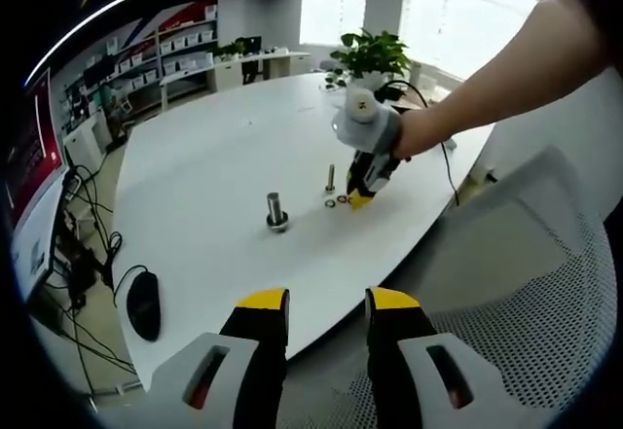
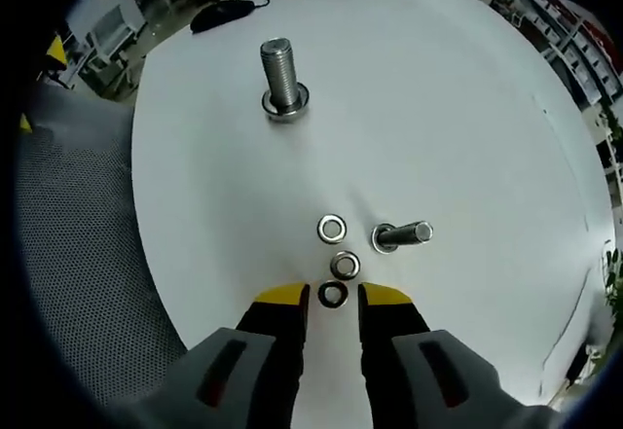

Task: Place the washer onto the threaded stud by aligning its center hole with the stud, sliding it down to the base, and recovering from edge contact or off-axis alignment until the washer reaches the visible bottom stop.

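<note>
Hovered right tool (image 2: 333, 298), jaws apart, astride nearest washer (image 2: 333, 294), small threaded stud (image 2: 401, 235) just beyond, rightward

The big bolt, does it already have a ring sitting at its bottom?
Yes, in the right gripper view the big bolt stands upright on the table with a metal ring around its base.
</note>
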Action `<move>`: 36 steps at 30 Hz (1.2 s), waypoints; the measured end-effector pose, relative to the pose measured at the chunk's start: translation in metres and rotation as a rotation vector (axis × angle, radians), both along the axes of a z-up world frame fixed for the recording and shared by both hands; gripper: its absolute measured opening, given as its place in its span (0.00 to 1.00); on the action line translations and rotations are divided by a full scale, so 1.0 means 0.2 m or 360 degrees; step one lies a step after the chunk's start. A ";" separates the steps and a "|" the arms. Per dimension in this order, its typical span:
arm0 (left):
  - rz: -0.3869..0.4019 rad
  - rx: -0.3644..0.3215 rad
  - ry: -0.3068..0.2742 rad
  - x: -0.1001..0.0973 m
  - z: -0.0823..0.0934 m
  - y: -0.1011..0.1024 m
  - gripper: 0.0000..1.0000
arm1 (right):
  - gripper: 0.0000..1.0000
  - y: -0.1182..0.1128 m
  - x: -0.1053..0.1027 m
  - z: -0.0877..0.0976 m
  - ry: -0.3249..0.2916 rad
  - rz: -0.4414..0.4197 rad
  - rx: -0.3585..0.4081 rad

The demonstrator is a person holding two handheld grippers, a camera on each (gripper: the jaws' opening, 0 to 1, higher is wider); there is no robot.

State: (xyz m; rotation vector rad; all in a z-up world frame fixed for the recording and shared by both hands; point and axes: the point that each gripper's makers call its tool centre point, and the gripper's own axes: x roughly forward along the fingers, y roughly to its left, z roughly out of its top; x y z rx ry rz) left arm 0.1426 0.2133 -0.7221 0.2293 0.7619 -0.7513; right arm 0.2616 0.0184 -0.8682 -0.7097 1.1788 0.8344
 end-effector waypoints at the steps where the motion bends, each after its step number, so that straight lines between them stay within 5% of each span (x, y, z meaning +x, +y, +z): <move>1: 0.0000 0.0000 0.0000 0.00 0.00 0.00 0.29 | 0.22 0.00 0.00 0.00 -0.0001 -0.0001 0.0015; 12: 0.0020 -0.0005 -0.0007 0.01 0.01 0.01 0.29 | 0.18 0.00 -0.01 0.00 0.0055 0.0059 0.0034; 23: 0.0017 -0.0001 -0.0007 0.01 0.00 0.01 0.29 | 0.15 -0.01 -0.01 -0.01 0.0155 0.0361 -0.0122; 36: -0.0006 0.0010 0.0012 0.00 -0.01 0.00 0.29 | 0.15 -0.01 0.00 -0.02 0.0179 0.0177 -0.0386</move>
